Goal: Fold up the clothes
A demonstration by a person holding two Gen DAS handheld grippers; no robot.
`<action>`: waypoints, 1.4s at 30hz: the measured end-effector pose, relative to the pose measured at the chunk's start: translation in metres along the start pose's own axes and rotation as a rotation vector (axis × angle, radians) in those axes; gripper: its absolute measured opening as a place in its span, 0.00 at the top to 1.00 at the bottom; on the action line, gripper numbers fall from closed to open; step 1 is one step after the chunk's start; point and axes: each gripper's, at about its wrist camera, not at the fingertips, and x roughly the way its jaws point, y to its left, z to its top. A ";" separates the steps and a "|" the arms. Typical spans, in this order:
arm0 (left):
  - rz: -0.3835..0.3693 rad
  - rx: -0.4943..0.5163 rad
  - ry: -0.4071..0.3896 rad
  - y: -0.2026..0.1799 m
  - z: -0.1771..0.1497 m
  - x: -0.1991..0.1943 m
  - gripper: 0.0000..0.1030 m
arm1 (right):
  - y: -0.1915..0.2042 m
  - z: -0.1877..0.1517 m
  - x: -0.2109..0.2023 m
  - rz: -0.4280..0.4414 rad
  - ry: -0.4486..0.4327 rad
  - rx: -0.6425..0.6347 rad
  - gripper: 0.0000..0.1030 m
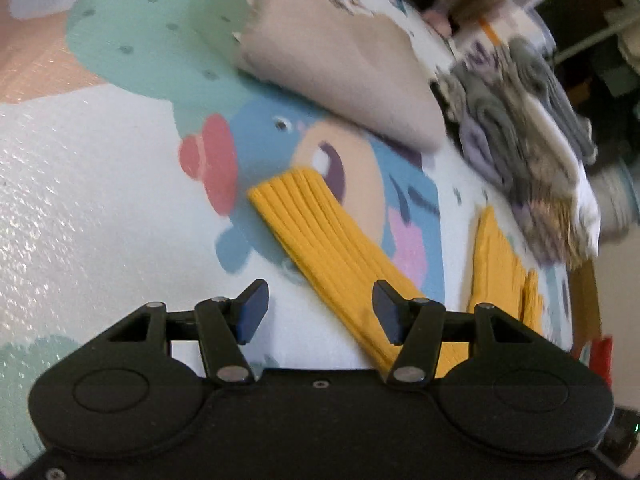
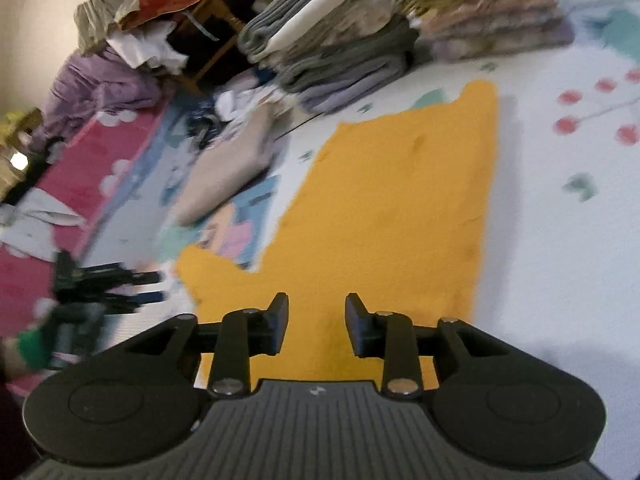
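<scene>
Spread flat on the patterned play mat, the yellow garment is flanked by both empty, open-jawed grippers; edges should be aligned before any fold is creased.

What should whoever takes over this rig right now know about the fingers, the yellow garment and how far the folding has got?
Left gripper: open, empty, over the yellow garment's sleeve.
Right gripper: open, empty, over the yellow garment, near its closest edge.
The garment lies spread flat on the patterned mat.
Done: folded stacks sit at the far edge; a beige folded piece lies beside them.
Left: no fold shows on the yellow garment yet.
</scene>
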 end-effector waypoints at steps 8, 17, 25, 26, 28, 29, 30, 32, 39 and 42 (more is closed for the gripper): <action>-0.108 -0.249 -0.052 0.039 0.004 0.005 0.45 | 0.022 -0.009 0.019 0.077 0.109 -0.021 0.62; -0.178 -0.326 -0.100 0.051 0.008 0.019 0.46 | 0.033 -0.007 0.017 0.069 0.168 -0.042 0.61; -0.236 -0.414 -0.194 0.062 -0.007 0.021 0.48 | 0.072 0.037 0.011 0.058 0.340 -0.155 0.61; -0.233 -0.411 -0.195 0.061 -0.006 0.022 0.48 | 0.079 0.045 0.014 0.058 0.359 -0.165 0.61; -0.226 -0.404 -0.196 0.060 -0.005 0.022 0.49 | 0.092 0.061 0.019 0.059 0.397 -0.184 0.61; -0.220 -0.389 -0.193 0.059 -0.002 0.023 0.49 | 0.099 0.069 0.022 0.059 0.416 -0.193 0.61; -0.210 -0.371 -0.192 0.057 0.001 0.023 0.51 | 0.105 0.078 0.024 0.060 0.435 -0.202 0.61; -0.177 -0.348 -0.192 0.054 0.006 0.026 0.61 | 0.118 0.092 0.031 0.063 0.467 -0.212 0.61; -0.099 -0.296 -0.174 0.045 0.014 0.033 0.90 | 0.129 0.083 0.062 0.091 0.479 -0.146 0.60; -0.094 -0.234 -0.190 0.037 0.017 0.029 0.94 | 0.118 0.068 0.074 0.071 0.492 -0.074 0.58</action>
